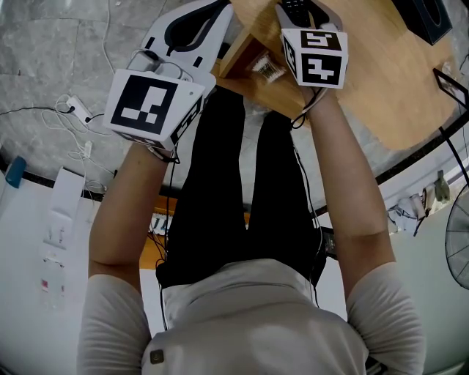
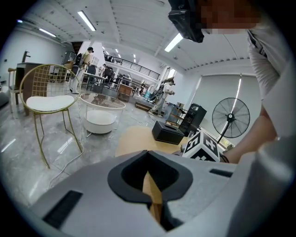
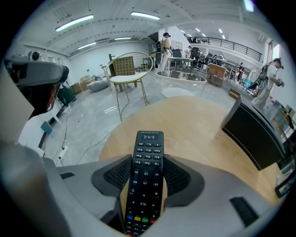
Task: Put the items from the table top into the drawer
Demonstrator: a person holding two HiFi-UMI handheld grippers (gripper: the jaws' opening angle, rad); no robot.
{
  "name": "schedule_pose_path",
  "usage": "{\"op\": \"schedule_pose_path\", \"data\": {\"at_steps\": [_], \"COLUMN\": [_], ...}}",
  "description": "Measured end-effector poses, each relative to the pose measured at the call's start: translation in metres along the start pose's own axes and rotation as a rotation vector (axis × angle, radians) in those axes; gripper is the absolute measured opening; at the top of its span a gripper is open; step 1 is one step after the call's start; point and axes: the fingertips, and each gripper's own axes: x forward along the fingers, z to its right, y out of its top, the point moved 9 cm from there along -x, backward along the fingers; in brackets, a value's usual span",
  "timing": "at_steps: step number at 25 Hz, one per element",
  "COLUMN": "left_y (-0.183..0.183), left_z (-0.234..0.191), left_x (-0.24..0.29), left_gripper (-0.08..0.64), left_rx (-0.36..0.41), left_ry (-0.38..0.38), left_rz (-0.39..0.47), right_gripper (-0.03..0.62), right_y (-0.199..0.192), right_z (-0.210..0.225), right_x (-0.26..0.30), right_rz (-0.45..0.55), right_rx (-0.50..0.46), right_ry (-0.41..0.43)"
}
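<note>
Head view: person stands over a round wooden table point(image 1: 388, 88) at upper right of frame, both forearms reaching up the picture. Drawer point(image 1: 245, 62) juts out from under the table edge at top centre, a small clear item inside it, kind not readable. Left claw point(image 1: 222, 38) at the drawer's near corner, its marker cube at upper left. Right claw point(image 1: 302, 17) above the drawer at the top edge, carrying a black remote control point(image 1: 296, 6) of which only the tip shows. Left gripper view: the two dark pads pressed together on a thin wooden edge that runs up between them, taken to be the drawer's panel; beyond lie the tabletop, a black box point(image 2: 167, 133) on it, and the right claw's marker cube at centre right. A gold wire chair point(image 2: 46, 99) stands on the floor at left, a fan point(image 2: 230, 118) at right. Right gripper view: claw pinching the remote control lengthwise, a ribbed pad against each long side, button face up, far end sticking out past the pads over the tabletop. Black box at right of frame, well apart from the remote.
</note>
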Motion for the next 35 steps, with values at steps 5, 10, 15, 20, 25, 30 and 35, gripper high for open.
{"op": "schedule_pose_path", "data": {"at_steps": [5, 10, 15, 20, 25, 30, 35], "left_y": [-0.007, -0.02, -0.033, -0.05, -0.073, -0.101, -0.123], "left_z": [0.019, 0.041, 0.066, 0.088, 0.106, 0.116, 0.123], "left_x": [-0.006, -0.013, -0.02, -0.028, -0.04, -0.051, -0.056], "left_gripper": [0.009, 0.009, 0.009, 0.009, 0.009, 0.009, 0.009], "left_rx": [0.002, -0.007, -0.005, -0.009, -0.025, -0.053, -0.087], "left_ry": [0.013, 0.024, 0.027, 0.041, 0.071, 0.115, 0.165], "left_rz": [0.01, 0.019, 0.023, 0.031, 0.046, 0.054, 0.071], "right_gripper": [0.232, 0.232, 0.232, 0.232, 0.232, 0.232, 0.232], "right_y": [-0.017, -0.039, -0.062, -0.093, -0.124, -0.151, -0.169], "right_z": [-0.007, -0.009, -0.014, -0.026, -0.041, -0.053, -0.061], "right_x": [-0.017, -0.034, -0.053, -0.069, -0.078, -0.083, -0.076], "right_rz": [0.006, 0.003, 0.004, -0.012, -0.022, -0.041, -0.059], "right_rx": [-0.046, -0.062, -0.085, -0.109, -0.157, -0.209, -0.271], "right_ry": [0.033, 0.045, 0.059, 0.086, 0.115, 0.147, 0.194]}}
